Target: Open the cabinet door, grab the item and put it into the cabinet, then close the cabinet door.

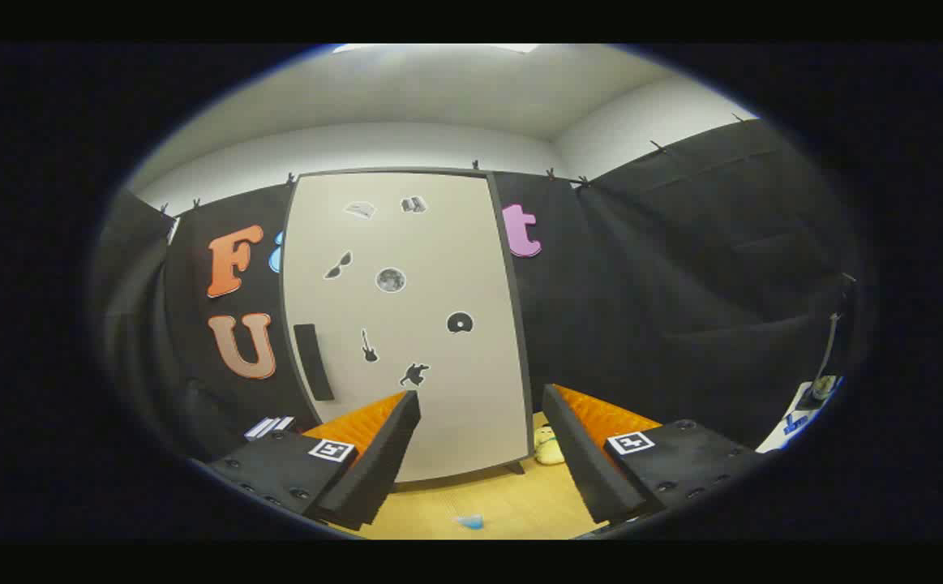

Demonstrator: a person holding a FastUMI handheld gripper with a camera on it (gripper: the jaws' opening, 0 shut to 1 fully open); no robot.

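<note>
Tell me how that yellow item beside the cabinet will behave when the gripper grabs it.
The yellow item looks rounded and plush, so it probably squashes rather than slips. Likely light. It rests on the table beyond the open gripper, partly hidden, so its shape stays uncertain.

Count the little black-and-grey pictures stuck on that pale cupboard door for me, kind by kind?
On the cabinet door, beyond the open, empty tongs:
Sunglasses: 1
Moon disc: 1
Record disc: 1
Guitar: 1
Dark figure: 1
Unclear stickers at top: 2
Total: 7
</note>
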